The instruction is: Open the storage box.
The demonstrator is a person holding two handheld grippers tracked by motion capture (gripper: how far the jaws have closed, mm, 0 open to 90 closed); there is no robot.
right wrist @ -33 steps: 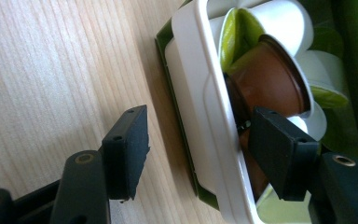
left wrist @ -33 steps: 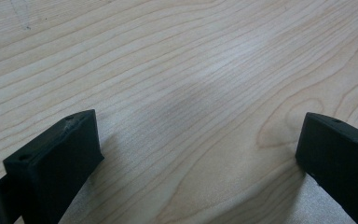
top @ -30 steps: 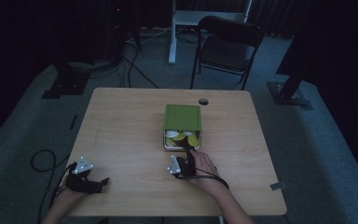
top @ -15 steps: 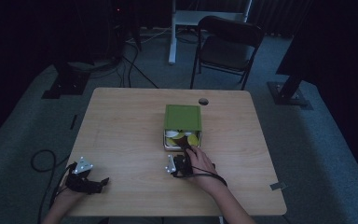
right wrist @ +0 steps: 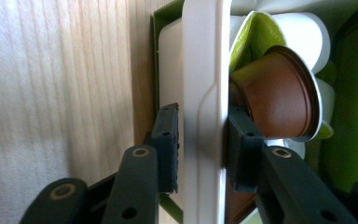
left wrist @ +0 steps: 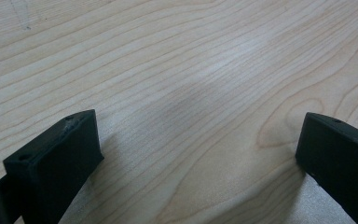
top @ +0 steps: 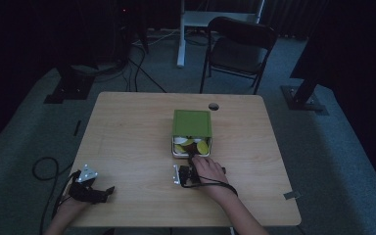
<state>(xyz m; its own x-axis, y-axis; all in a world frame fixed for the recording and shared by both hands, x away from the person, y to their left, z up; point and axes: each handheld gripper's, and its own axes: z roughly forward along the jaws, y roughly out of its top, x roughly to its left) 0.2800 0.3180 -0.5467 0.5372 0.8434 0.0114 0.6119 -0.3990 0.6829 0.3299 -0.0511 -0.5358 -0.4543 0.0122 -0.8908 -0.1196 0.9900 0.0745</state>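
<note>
High view: fixed above person's side, looks forward and down; whole table (top: 127,132) at frame centre, chair (top: 237,49) at top, forearms at bottom edge.

Left gripper view: rides left gripper (left wrist: 196,154), very near tabletop, looks down along jaws at bare wood grain.

Right gripper view: rides right gripper (right wrist: 200,140), very near, rolled sideways; white tray (right wrist: 203,70) front runs vertical at frame centre, wood at left, pods (right wrist: 279,93) at right.

Shared: high and right gripper views both show tray (top: 177,152); tabletop in all three.
</note>
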